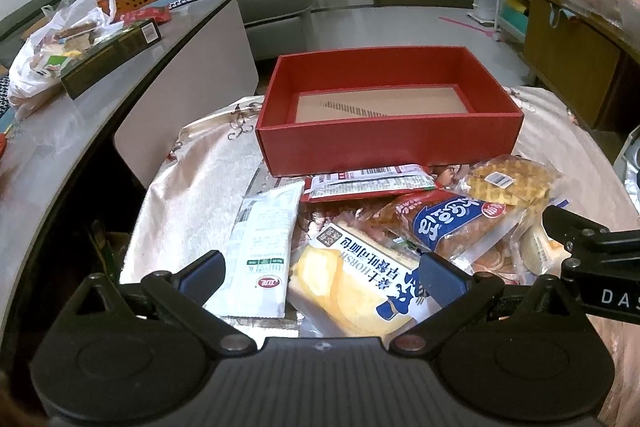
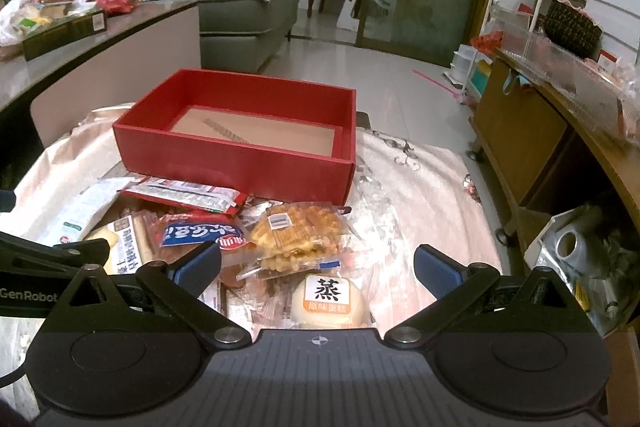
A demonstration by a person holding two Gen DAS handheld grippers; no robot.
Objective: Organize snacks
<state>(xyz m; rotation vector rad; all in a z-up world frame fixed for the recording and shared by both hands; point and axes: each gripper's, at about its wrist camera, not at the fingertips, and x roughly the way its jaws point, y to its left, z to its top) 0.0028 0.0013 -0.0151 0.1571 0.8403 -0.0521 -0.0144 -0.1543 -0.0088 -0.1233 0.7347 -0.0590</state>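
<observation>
Hovering over a snack pile, the left hand-held gripper (image 1: 322, 277) has its fingers spread wide and grips nothing; a yellow toast bread packet with a white-and-blue label (image 1: 360, 283) lies between and below them. White long sachet with green print (image 1: 262, 247) lies just left of that packet. Right hand-held gripper (image 2: 318, 267) is likewise spread wide and empty, above a round white steamed-bun packet (image 2: 330, 301). Clear-wrapped golden waffle (image 2: 298, 235) sits just beyond the bun, touching it. Brown bread loaf in a blue-labelled clear wrapper (image 1: 452, 223) rests on the pile's middle. Red flat sachet with white barcode panel (image 1: 368, 181) lies against the near wall of the open red cardboard box (image 1: 388, 143), whose brown floor is bare. Everything sits on a table with pale pink embroidered cloth (image 2: 420, 187).
</observation>
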